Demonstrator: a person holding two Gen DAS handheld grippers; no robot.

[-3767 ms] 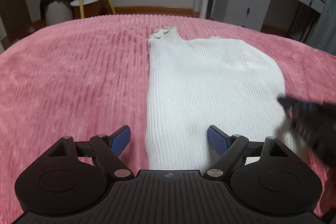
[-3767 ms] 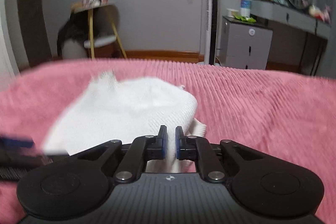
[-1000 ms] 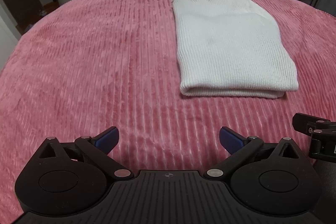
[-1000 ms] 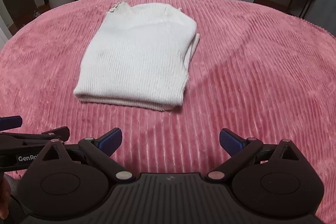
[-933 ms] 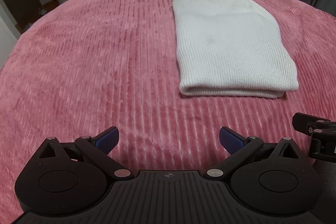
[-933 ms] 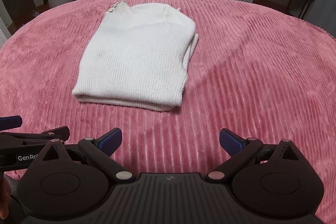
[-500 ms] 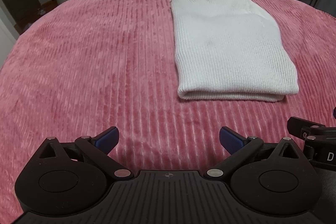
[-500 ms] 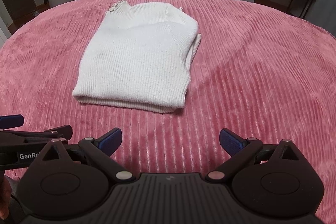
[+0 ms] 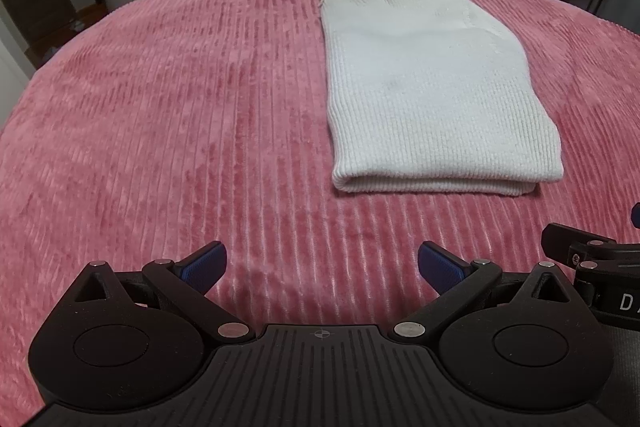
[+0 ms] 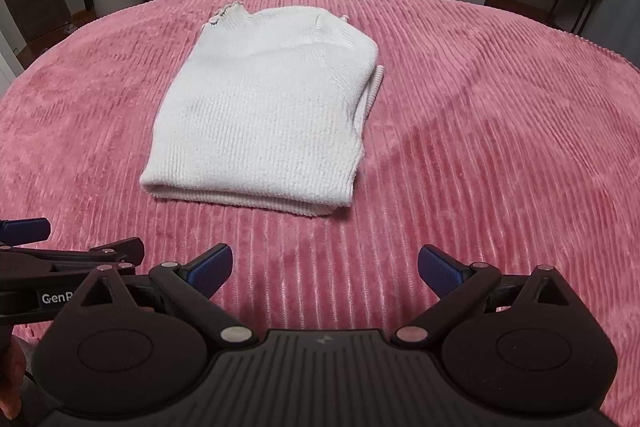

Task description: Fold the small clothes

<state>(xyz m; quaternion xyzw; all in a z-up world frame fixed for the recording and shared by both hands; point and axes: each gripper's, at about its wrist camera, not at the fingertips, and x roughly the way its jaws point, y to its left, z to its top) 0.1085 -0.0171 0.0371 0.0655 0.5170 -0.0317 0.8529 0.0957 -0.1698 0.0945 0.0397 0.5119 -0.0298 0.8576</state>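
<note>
Left tool (image 9: 319, 263) and right tool (image 10: 325, 262), both spread wide and empty, hover above the pink bedspread (image 9: 160, 107) short of the folded white sweater (image 9: 432, 99). The sweater lies ahead of both, its long axis running away toward its collar. Its folded near edge appears about equally reachable.

My fingers (image 9: 202, 264) wear blue pads on black frames. The sweater (image 9: 432, 95) in the frame's upper right is ribbed white knit; the bed cover (image 9: 160, 115) is pink with corded stripes.
</note>
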